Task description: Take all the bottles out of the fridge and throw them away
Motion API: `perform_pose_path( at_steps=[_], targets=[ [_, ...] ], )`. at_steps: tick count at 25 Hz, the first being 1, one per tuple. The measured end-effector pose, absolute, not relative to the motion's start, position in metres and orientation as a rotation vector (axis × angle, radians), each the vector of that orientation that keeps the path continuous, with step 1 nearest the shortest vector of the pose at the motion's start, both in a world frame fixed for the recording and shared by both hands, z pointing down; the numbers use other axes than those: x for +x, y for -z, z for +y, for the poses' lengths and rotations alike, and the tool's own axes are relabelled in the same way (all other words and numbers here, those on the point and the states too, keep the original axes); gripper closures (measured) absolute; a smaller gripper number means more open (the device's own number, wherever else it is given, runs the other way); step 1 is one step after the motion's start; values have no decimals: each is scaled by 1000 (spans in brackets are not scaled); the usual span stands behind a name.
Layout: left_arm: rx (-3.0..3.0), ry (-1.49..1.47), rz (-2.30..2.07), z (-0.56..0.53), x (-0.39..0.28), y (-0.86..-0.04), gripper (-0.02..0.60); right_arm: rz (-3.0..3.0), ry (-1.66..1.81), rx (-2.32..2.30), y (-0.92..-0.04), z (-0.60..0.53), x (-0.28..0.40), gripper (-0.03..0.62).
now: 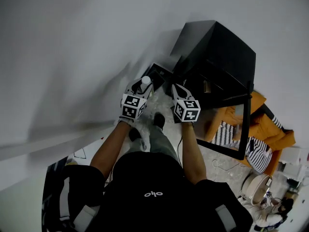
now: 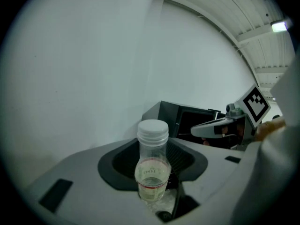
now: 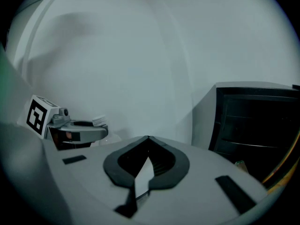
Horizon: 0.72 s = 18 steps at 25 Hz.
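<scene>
The bottle (image 2: 151, 170) hides its base between the jaws; the fridge (image 3: 255, 121) runs past the edge.

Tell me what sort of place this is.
Likely a lived-in room: a small black fridge, door open, by a white wall, with orange and striped clothes heaped on the floor.
</scene>
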<state>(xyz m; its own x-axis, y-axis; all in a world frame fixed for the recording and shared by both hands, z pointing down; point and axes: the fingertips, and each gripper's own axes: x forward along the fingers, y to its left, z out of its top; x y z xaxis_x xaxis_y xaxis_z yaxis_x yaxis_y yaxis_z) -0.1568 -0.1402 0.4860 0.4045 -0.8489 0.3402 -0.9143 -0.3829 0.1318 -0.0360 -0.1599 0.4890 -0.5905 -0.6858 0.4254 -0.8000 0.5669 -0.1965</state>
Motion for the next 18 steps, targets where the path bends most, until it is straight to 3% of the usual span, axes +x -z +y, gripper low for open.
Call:
perform_pose_path(
  at_steps=[18],
  targets=[
    [2351,-322,-1604,-217,-101,-482,402,-2582,-573,963,-503,-255,-21,586]
  ],
)
